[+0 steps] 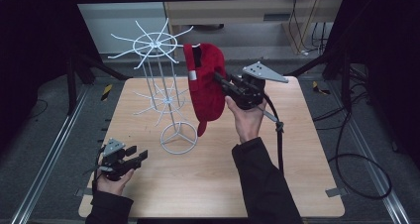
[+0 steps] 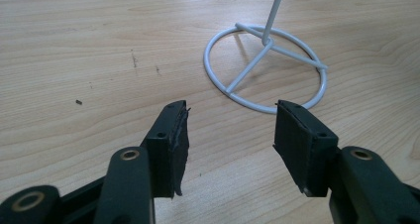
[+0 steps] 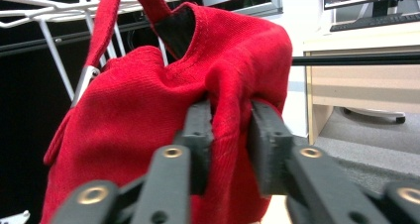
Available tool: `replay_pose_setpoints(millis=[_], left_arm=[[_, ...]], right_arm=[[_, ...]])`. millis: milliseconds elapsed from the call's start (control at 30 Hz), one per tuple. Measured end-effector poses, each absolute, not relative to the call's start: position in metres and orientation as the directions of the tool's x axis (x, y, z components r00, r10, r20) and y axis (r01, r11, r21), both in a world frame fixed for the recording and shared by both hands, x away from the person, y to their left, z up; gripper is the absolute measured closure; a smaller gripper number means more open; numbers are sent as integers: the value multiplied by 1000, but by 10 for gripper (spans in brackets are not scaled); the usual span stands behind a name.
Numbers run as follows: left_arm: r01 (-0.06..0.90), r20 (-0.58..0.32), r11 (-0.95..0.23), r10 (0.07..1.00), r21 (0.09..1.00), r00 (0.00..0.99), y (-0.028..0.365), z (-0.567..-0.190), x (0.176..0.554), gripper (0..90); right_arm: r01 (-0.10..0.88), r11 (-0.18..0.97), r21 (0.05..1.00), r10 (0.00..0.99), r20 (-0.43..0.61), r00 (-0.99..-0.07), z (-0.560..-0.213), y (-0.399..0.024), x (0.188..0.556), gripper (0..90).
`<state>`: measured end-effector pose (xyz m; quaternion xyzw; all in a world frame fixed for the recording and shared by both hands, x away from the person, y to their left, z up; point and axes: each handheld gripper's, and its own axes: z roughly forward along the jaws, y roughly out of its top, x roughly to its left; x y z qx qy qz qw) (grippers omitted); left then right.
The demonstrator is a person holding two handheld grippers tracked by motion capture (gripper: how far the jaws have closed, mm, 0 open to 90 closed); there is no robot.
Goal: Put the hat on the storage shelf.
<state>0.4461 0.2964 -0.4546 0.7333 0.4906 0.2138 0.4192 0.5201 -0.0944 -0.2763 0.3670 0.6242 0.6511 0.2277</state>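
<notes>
Beside the white wire rack (image 1: 161, 80), the right gripper (image 1: 221, 80) pinches a fold of the red cap (image 1: 205, 85) hanging there; near the rack's base ring (image 2: 265, 68), the left gripper (image 2: 230, 130) hovers, jaws apart and empty, above the wooden table (image 1: 218, 169).

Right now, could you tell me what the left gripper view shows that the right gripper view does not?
Left gripper view: bare wooden table and a ring base beyond the open left gripper. Right gripper view: the red cap, a fold pinched in the right gripper, by white upper arms. Shared: parts of one white wire stand, plus black jaws.
</notes>
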Motion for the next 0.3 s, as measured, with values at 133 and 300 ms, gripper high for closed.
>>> replay_pose_setpoints(millis=[133,300], left_arm=[[541,-100,-163,900,825,424,297,-455,446,453],[535,-106,-151,901,831,420,299,-454,447,434]], right_arm=[[113,-141,984,761,180,-623,-274,-108,510,483],[74,-167,983,787,178,-591,-280,-141,489,352]])
